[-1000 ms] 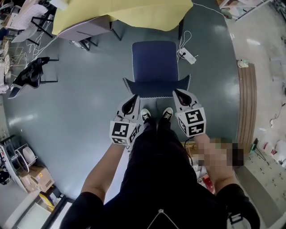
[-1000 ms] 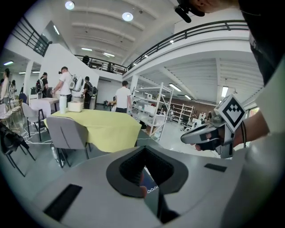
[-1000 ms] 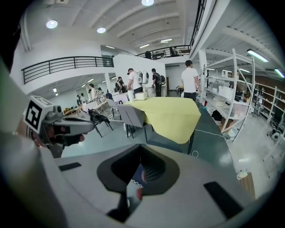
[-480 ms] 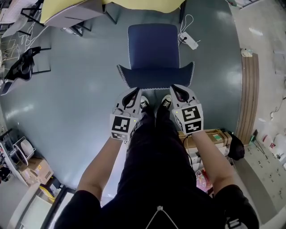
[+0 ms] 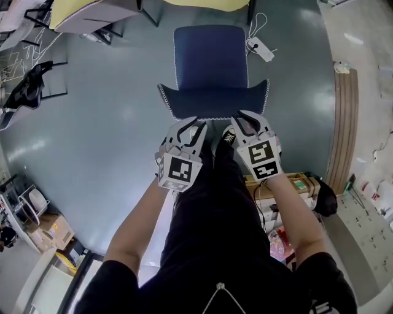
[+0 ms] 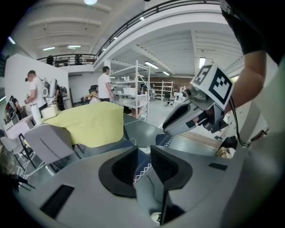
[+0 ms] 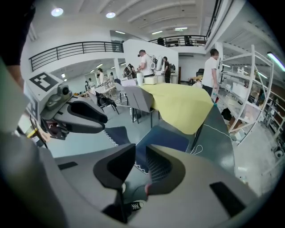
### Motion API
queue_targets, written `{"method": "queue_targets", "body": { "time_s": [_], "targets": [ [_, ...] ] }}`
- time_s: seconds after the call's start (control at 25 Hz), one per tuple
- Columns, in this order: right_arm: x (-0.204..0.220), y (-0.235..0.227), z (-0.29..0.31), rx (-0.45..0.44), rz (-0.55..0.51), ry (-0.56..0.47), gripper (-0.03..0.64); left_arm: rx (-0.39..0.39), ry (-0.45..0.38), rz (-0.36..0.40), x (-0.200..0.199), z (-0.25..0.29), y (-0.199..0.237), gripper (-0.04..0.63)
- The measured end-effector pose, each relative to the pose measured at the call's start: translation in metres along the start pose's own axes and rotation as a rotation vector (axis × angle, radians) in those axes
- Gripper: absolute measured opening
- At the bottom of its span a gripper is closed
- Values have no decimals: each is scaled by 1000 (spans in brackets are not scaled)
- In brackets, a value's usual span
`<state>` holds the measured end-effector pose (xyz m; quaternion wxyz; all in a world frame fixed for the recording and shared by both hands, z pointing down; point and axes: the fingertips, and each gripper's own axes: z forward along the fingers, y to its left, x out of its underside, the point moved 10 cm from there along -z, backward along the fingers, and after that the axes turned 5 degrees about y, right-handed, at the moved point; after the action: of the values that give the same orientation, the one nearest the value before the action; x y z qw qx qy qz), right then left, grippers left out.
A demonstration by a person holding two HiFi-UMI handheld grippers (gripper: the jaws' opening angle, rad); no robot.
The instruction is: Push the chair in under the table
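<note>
Moved since a second ago: both grippers dropped down onto the near edge of the chair's backrest, and both sets of jaws have just been opening up from shut.
Left gripper (image 5: 187, 127): jaws a small way apart, not clamped on anything. In its own view the white zigzag stitching of the backrest edge (image 6: 141, 169) shows right through the gap, but I can't tell if the pads actually touch it.
Right gripper (image 5: 249, 119): same deal, a narrow gap with the stitched edge and the blue seat behind it showing through, nothing pinched.
Chair (image 5: 210, 61): blue, on the grey floor (image 5: 110, 135), seat pointing far toward the table and backrest (image 5: 212, 101) on the near side by the person's shoes (image 5: 228, 136). It sits just short of the table, not tucked under.
Table (image 5: 92, 21): far end of the scene, draped with a yellow cloth (image 5: 67, 8).
Power strip (image 5: 261, 48): white, on the floor just right of the seat.
Wooden board (image 5: 344, 122): lying along the right side.
Background: people standing by shelving in both gripper views.
</note>
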<state>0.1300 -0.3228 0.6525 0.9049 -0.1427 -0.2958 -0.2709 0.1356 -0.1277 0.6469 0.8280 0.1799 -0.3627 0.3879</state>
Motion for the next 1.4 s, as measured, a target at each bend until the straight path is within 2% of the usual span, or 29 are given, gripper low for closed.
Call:
{"method": "queue_targets", "body": {
  "time_s": [0.12, 0.28, 0.4, 0.52, 0.88, 0.96, 1.12, 1.2, 1.4],
  "targets": [
    [-2, 1, 7, -22, -88, 53, 140, 11, 55, 137, 0, 8, -5, 144],
    [1, 5, 21, -25, -268, 161, 183, 24, 150, 333, 5, 23, -11, 198],
    [9, 5, 34, -8, -416, 251, 206, 43, 216, 416, 7, 38, -11, 230],
    [16, 4, 54, -16, -507, 332, 218, 58, 283, 478, 12, 56, -7, 245],
    [31, 7, 101, 10, -764, 464, 219, 84, 436, 695, 33, 98, -3, 245],
    [36, 8, 111, 40, -839, 500, 219, 95, 462, 741, 39, 107, -5, 245],
    [37, 9, 113, 88, -901, 507, 203, 84, 467, 764, 40, 109, -4, 232],
    [37, 9, 115, 118, -928, 494, 172, 67, 467, 773, 40, 110, -2, 173],
    [37, 8, 114, 149, -940, 487, 150, 54, 467, 776, 39, 111, -2, 140]
  ]
}}
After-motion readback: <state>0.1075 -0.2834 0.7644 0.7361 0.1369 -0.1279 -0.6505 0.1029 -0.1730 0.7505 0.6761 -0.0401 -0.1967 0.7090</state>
